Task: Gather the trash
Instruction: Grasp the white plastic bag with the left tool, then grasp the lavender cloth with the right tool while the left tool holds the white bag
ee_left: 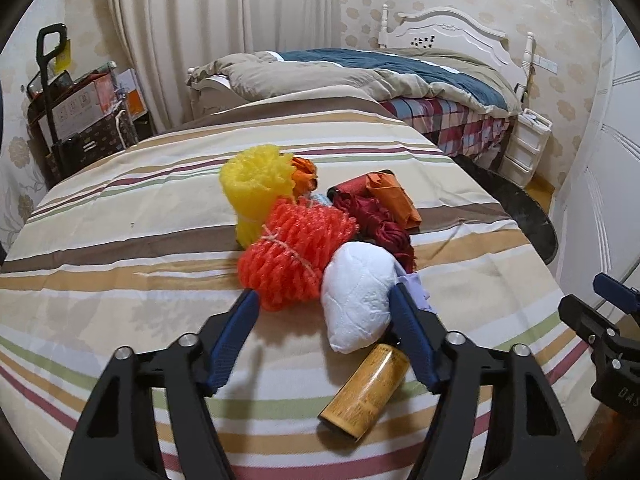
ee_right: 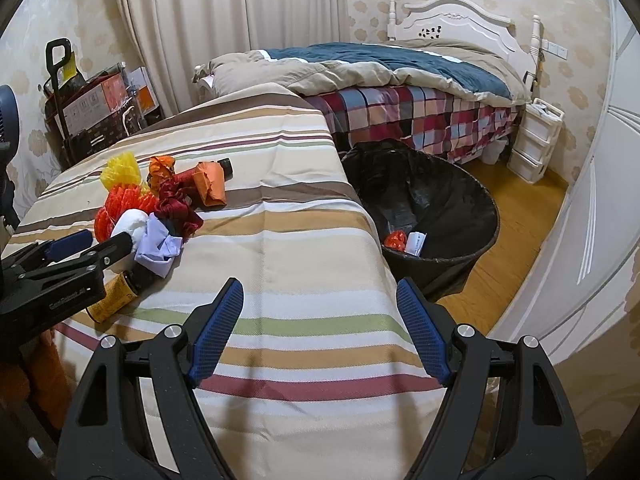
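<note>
At lower centre, the left gripper (ee_left: 324, 312) has its jaws half open around the white wad (ee_left: 356, 296), not yet pinching. Close squarely, sparing the yellow can (ee_left: 366, 390) and orange mesh (ee_left: 294, 254). The right gripper (ee_right: 320, 312) gapes empty; the bin (ee_right: 460, 216) waits mid-right.

Left wrist view: looks forward and down along its own fingers, close over the striped bedcover (ee_left: 120, 240), pile of trash (ee_left: 320, 240) centre frame just past the fingertips. Right gripper (ee_left: 608, 320) intrudes at right edge. Right wrist view: same tilt, set further right, bedcover edge below, black trash bin (ee_right: 460, 220) right of centre. Left gripper (ee_right: 92, 244) enters at left edge. Shared: pile, curtain, far bed with white headboard (ee_right: 460, 20) (upper right in both).
</note>
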Tool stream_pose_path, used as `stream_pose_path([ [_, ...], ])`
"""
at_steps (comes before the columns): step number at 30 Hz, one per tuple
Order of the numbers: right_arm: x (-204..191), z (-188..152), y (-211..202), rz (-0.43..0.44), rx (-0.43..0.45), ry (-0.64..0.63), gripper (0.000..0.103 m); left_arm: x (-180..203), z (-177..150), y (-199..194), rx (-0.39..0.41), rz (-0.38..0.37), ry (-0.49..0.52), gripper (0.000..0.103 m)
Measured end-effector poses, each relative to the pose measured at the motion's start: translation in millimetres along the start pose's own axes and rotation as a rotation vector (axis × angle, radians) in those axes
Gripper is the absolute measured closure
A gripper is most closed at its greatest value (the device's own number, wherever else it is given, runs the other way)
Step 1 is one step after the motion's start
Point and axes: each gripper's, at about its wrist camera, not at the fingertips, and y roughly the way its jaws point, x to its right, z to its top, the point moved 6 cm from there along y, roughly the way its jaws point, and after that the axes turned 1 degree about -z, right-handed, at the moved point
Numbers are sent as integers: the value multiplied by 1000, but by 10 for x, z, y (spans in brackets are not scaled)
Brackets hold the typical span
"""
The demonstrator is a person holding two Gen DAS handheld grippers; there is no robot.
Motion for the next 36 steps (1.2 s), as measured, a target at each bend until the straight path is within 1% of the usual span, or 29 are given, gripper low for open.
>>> stream_pose_path([
  [2, -7, 1, 10, 0, -1, -1, 26, 14, 16, 8, 5, -2, 12, 46],
  [3, -6, 1, 9, 0, -1, -1, 26, 32, 17, 6, 6, -11, 19, 56],
  [4, -7, 1, 9, 0, -1, -1, 26, 62, 17, 6, 6, -40, 22, 74],
  [5, -10, 1, 12, 0, -1, -1, 26, 75, 12, -2, 1, -79, 17, 74],
  [13, -69, -10, 43, 7, -1, -11, 26, 60, -43, -116, 18, -77, 18, 76],
  [18, -129, 9, 9, 17, 6, -21, 26, -30, -16, -296, 52, -74, 1, 76],
  [24, -330, 56, -6, 49, 12, -52, 26, -232, -18, -429, 79, -37, -24, 76],
  [30, -657, 134, 42, 84, 23, -114, 26, -539, -57, -386, 70, 12, -76, 76],
  [35, -941, 220, 171, 119, 7, -159, 26, -757, -91, -380, 74, 61, -99, 76],
  [36, -982, 230, 205, 121, 1, -169, 28, -804, -96, -377, 74, 67, -107, 76],
])
